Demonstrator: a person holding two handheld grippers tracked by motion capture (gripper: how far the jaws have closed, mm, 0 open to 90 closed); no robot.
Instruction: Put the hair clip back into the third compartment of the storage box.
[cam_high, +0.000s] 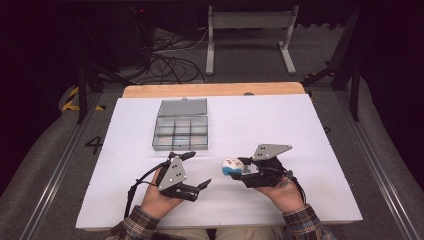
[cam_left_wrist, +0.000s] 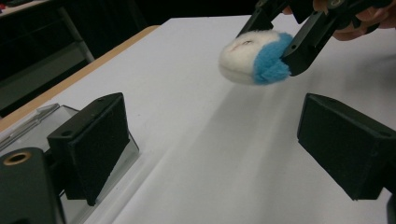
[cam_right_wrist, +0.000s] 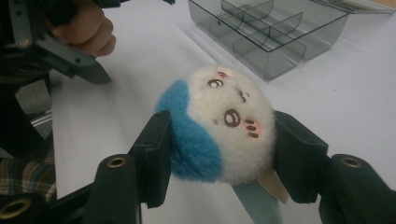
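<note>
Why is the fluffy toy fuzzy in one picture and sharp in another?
In the left gripper view the toy sits far off, soft and washed out; in the right gripper view it is close between the jaws, so its face reads sharply, while the box behind blurs slightly.

A clear plastic compartment box (cam_high: 180, 132) sits open on a white tabletop (cam_high: 280, 125), its lid (cam_high: 182, 106) laid flat behind it toward the table's wooden far edge (cam_high: 215, 89). Beyond the table, a tangle of black cables (cam_high: 167, 62) lies on the grey floor beside a white metal stand (cam_high: 250, 35).
</note>
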